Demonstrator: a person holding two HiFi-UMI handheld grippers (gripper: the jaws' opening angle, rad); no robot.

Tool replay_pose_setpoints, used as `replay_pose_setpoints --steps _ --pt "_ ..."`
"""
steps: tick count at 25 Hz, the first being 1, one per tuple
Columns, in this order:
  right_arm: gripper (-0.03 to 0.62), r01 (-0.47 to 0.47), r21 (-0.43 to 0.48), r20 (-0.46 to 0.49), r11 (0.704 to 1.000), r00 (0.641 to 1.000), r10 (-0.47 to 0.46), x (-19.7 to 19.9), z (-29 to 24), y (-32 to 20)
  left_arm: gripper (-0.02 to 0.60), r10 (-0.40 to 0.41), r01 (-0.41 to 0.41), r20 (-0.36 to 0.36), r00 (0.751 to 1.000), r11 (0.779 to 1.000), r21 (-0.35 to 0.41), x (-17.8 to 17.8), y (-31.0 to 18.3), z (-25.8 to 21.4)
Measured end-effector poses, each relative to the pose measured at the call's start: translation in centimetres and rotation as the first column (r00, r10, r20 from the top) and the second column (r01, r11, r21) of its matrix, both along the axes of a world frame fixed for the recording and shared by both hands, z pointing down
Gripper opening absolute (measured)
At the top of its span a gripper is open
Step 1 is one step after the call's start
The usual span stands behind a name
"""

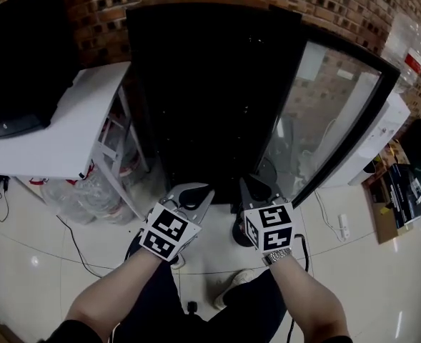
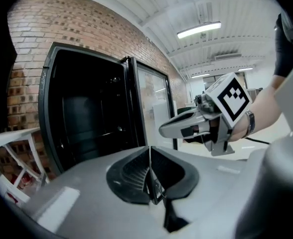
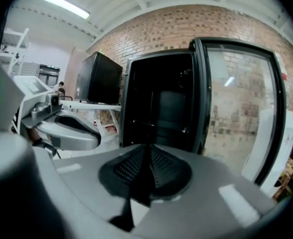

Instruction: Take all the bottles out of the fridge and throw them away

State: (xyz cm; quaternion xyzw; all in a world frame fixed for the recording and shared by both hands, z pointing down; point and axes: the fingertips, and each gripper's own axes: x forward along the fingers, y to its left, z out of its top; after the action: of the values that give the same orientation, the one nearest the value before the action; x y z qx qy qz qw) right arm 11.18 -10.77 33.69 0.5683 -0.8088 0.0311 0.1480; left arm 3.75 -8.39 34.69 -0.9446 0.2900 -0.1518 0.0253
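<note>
A tall black fridge (image 1: 210, 98) stands against the brick wall, its glass door (image 1: 332, 120) swung open to the right. The inside is dark in every view and I can make out no bottles there. My left gripper (image 1: 194, 195) and right gripper (image 1: 256, 191) are held side by side in front of the fridge's lower part, apart from it. The left gripper (image 2: 149, 171) has its jaws pressed together with nothing between them. The right gripper (image 3: 147, 171) is likewise shut and empty. Each gripper view shows the other gripper beside it: the right gripper (image 2: 186, 126), the left gripper (image 3: 69, 133).
A white table (image 1: 60, 120) with a black screen (image 1: 24, 63) stands left of the fridge, a clear plastic bag (image 1: 88, 191) under it. A white appliance (image 1: 378, 138) sits behind the open door. A large clear bottle (image 1: 408, 48) is at the top right. Cables lie on the glossy floor.
</note>
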Motion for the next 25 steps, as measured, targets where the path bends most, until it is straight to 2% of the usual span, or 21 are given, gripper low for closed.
replay_pose_setpoints --steps 5,12,25 --pt "0.002 0.021 0.058 0.006 0.998 1.000 -0.022 -1.7 -3.3 -1.0 0.009 -0.002 0.005 -0.051 0.999 0.999 0.042 -0.8 -1.1 -3.5" --pt "0.002 0.027 0.123 0.008 0.992 1.000 -0.028 -2.3 -7.3 -3.3 0.008 0.000 0.007 -0.074 0.997 0.996 0.090 -1.4 -3.5 -6.6" --pt "0.000 0.057 0.114 -0.007 0.992 0.998 -0.056 -5.1 -7.7 -7.8 0.008 -0.013 0.023 -0.092 0.996 0.994 0.110 -2.8 -7.3 -8.2"
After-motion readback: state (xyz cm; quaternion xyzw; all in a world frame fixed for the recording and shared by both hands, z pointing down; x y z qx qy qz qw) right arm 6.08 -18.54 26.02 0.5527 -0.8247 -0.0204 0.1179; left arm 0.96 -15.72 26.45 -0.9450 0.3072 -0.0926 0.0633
